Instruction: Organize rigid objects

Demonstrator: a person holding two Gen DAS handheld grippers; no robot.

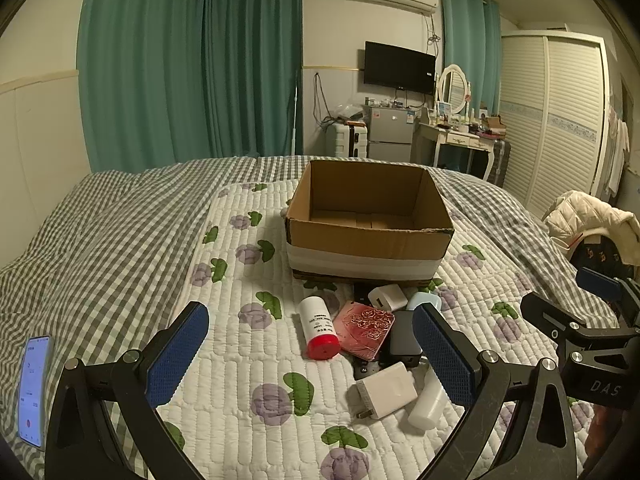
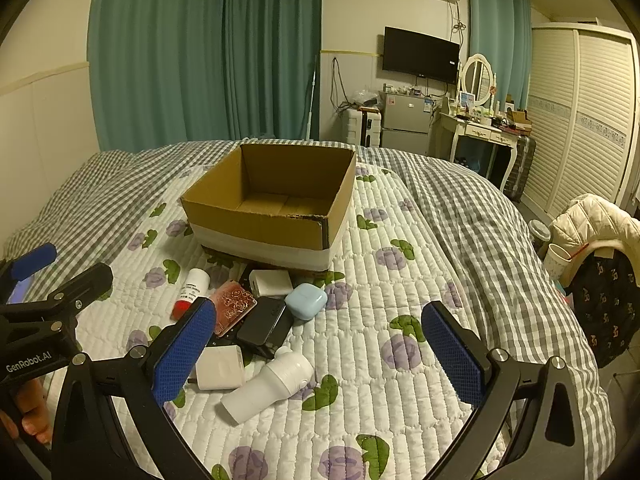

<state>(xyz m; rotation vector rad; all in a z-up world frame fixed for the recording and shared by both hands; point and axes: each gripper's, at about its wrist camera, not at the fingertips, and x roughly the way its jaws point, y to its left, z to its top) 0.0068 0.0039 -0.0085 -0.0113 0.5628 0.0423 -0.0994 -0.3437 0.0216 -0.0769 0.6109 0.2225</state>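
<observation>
An empty cardboard box [image 1: 370, 236] [image 2: 256, 224] stands on the quilted flower mat. In front of it lies a pile: a white bottle with a red cap [image 1: 319, 328] [image 2: 191, 288], a pink rose-patterned case [image 1: 363, 330] [image 2: 233, 306], a black power bank [image 1: 405, 340] [image 2: 264, 326], white chargers [image 1: 386, 391] [image 2: 220, 368] [image 2: 270, 283], a light blue earbud case [image 2: 306, 300] and a white cylinder device [image 2: 268, 388]. My left gripper [image 1: 310, 354] is open above the pile. My right gripper [image 2: 320, 350] is open, to the pile's right.
A lit phone [image 1: 34, 390] lies on the checked bedcover [image 1: 100, 240] at the left. A chair with a white jacket [image 2: 592, 220] stands off the bed's right side. A fridge, dresser and wardrobe stand at the far wall.
</observation>
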